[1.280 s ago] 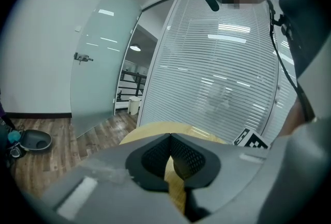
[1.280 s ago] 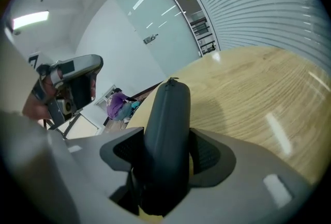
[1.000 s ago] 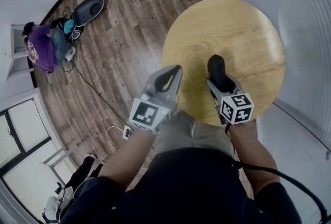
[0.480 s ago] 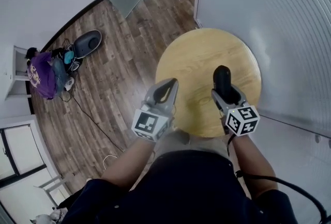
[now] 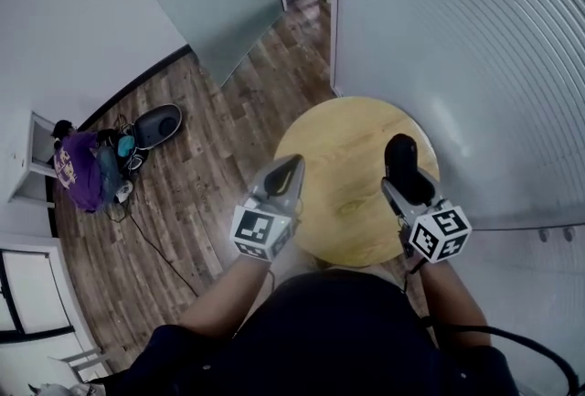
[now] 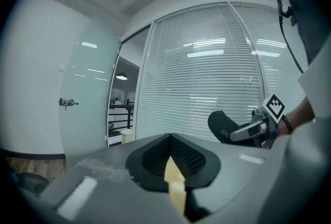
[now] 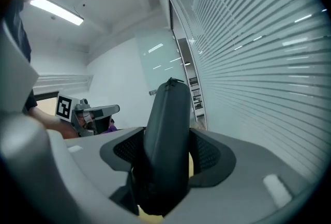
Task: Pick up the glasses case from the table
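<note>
Case for glasses [image 5: 399,161] sits clamped betw. the 2 jaws of right gripper [image 5: 407,188], poking out past their tips, held clear above round bench [image 5: 338,156]. Left gripper [image 5: 285,176] alongside: jaws together, empty.

Case [image 5: 399,155] in right tool [image 5: 403,188], over table [image 5: 343,152]

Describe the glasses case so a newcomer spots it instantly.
Find the round wooden table. Over its right side the right gripper clamps the glasses case: a dark, rounded oblong sticking out past the jaws; the left gripper nearby holds nothing.
</note>
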Available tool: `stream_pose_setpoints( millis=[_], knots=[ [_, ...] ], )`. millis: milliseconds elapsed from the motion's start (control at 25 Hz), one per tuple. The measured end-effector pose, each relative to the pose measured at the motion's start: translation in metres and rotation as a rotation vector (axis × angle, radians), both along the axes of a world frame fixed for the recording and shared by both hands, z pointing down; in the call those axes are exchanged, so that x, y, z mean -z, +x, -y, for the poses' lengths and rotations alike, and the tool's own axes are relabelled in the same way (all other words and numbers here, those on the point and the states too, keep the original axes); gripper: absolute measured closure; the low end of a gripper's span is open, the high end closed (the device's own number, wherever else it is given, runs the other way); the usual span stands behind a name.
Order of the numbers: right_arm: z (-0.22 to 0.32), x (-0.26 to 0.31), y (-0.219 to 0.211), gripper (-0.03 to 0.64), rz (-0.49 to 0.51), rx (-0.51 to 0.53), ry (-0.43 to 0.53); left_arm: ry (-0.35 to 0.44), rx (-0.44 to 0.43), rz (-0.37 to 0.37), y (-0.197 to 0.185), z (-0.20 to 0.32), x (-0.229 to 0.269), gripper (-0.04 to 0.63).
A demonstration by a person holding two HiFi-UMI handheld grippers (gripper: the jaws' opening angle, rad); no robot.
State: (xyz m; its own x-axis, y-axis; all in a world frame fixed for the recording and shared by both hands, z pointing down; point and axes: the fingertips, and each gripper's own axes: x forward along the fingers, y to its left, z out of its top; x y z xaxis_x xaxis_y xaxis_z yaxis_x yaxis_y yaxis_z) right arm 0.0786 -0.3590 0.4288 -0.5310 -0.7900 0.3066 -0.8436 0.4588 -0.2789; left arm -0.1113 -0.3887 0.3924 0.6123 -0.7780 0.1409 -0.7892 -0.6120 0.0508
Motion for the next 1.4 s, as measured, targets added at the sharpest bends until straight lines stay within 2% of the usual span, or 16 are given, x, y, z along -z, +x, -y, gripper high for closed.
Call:
stream_pose_setpoints(
  millis=[200,400,680,1400],
  knots=[
    [-0.004,0.029,0.006,0.333,-0.007,-0.017,0.049,0.026,-0.017,0.007,0.007,-0.001,0.021,0.592],
    [-0.006,0.032,0.012,0.333,-0.020,-0.034,0.070,0.067,-0.016,-0.001,0.011,-0.002,0.035,0.592],
    [0.000,0.038,0.017,0.333,0.006,-0.051,0.085,0.083,-0.033,0.029,0.018,0.001,0.040,0.592],
    [0.000,0.041,0.019,0.336,-0.005,-0.074,0.106,0.085,-0.075,0.057,0.026,0.001,0.043,0.592]
  ],
)
